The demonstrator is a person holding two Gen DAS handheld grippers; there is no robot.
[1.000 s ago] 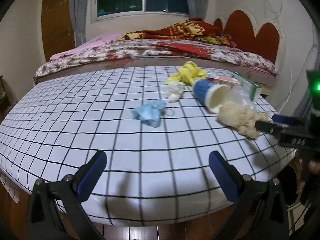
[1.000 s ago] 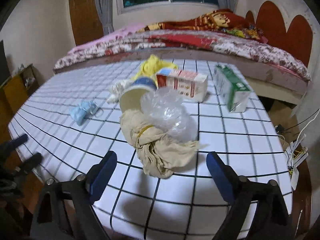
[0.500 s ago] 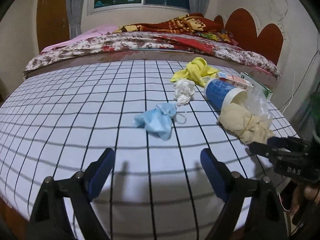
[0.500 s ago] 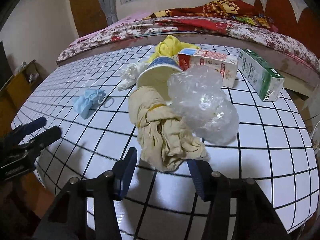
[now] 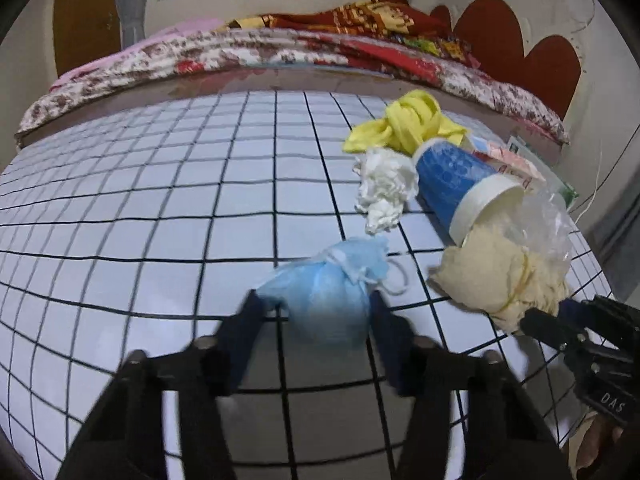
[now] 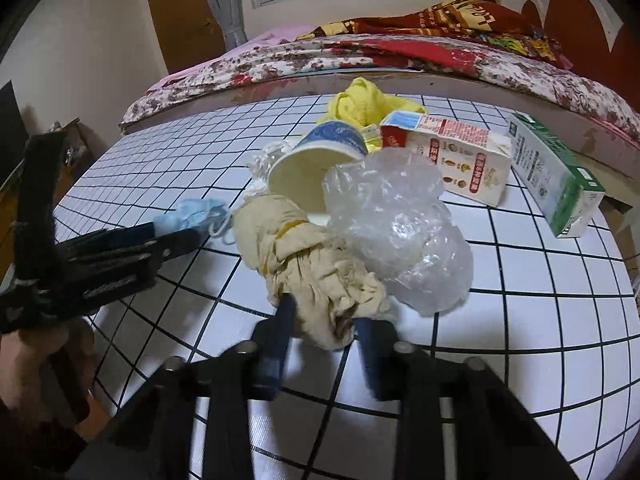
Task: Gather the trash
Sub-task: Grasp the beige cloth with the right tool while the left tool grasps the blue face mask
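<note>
Trash lies on a white table with a black grid (image 5: 160,216). My left gripper (image 5: 316,304) has its fingers pressed on both sides of a crumpled blue face mask (image 5: 324,292), also seen in the right wrist view (image 6: 188,216). My right gripper (image 6: 324,320) has its fingers pressed on the near end of a beige bundled cloth (image 6: 304,256), also in the left wrist view (image 5: 500,276). Behind lie a blue paper cup on its side (image 5: 456,184), a white crumpled tissue (image 5: 384,188), a yellow cloth (image 5: 408,124) and a clear plastic bag (image 6: 396,228).
A red and white carton (image 6: 452,156) and a green and white carton (image 6: 556,176) lie at the table's right. A bed with a floral cover (image 5: 240,56) runs behind the table. The table's near edge is just below both grippers.
Both grippers moved forward over the table and closed: the left one around the blue mask, the right one around the beige cloth. Both were open a second ago.
</note>
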